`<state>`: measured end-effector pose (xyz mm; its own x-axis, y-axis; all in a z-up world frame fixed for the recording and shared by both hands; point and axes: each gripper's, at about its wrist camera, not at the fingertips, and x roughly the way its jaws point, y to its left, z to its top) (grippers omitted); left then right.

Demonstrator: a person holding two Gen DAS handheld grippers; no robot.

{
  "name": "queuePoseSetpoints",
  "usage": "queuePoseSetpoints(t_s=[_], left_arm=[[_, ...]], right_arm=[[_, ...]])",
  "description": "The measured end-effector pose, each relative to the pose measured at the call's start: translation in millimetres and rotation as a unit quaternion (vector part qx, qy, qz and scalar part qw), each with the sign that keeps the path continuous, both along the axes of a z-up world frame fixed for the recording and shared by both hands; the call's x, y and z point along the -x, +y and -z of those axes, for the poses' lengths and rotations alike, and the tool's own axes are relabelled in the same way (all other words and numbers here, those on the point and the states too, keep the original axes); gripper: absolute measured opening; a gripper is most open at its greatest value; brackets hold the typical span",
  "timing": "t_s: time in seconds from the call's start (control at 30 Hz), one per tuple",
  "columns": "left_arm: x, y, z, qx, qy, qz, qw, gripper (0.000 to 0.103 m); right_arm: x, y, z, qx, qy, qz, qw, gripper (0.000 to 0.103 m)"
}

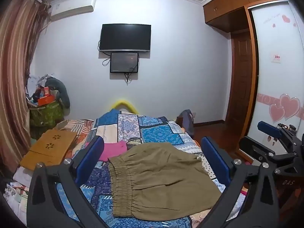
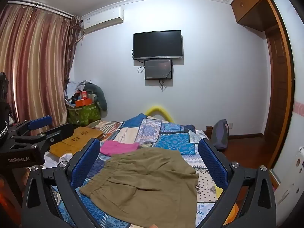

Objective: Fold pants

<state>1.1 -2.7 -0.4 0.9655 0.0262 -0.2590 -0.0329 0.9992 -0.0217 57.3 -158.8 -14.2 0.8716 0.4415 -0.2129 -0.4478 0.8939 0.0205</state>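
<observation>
Olive-brown pants lie on the patchwork bed, elastic waistband toward the left; they also show in the right wrist view. My left gripper is open and empty, held above the pants, blue pads wide apart. My right gripper is open and empty too, above the pants. The right gripper shows at the right edge of the left wrist view. The left gripper shows at the left edge of the right wrist view.
A pink garment lies beyond the pants on the blue patchwork bedspread. A wooden lap tray rests at the bed's left. Curtains hang left, a wardrobe stands right, a TV hangs ahead.
</observation>
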Motion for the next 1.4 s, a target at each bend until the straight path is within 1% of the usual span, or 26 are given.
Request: queuePoseSetpoints(t_s=[0.07, 0.23, 0.27, 0.47, 0.5, 0.9, 0.97, 1.0, 1.4], left_arm=[[1, -5, 0, -0.003, -0.001, 0.007, 1.0000, 0.103], [-1, 7, 4, 0.014, -0.002, 0.011, 0.9998, 0.103], [1, 1, 2, 0.013, -0.005, 0.009, 0.9999, 0.103], [1, 3, 0, 0.012, -0.001, 0.011, 0.9999, 0.103], [1, 4, 0, 0.013, -0.001, 0.010, 0.9999, 0.103], [-4, 4, 10, 0.012, 0.005, 0.008, 0.9999, 0.103], [-4, 4, 11, 0.012, 0.007, 0.007, 0.9999, 0.103], [-4, 4, 11, 0.012, 0.007, 0.007, 0.9999, 0.103], [-5, 5, 13, 0.013, 0.007, 0.008, 0.9999, 0.103]], right_arm=[[-1, -1, 0, 0.000, 0.001, 0.000, 1.000, 0.103], [-2, -2, -1, -0.003, 0.003, 0.000, 1.000, 0.103], [-1, -2, 2, -0.003, 0.003, 0.001, 1.000, 0.103], [5, 0, 2, -0.005, 0.003, 0.001, 1.000, 0.103], [-1, -2, 1, -0.007, 0.007, 0.000, 1.000, 0.103], [-2, 0, -1, -0.009, 0.008, 0.000, 1.000, 0.103], [-1, 0, -1, -0.008, 0.009, 0.000, 1.000, 0.103], [0, 5, 5, -0.009, 0.010, -0.001, 1.000, 0.103], [-1, 6, 6, -0.009, 0.012, 0.001, 1.000, 0.103]])
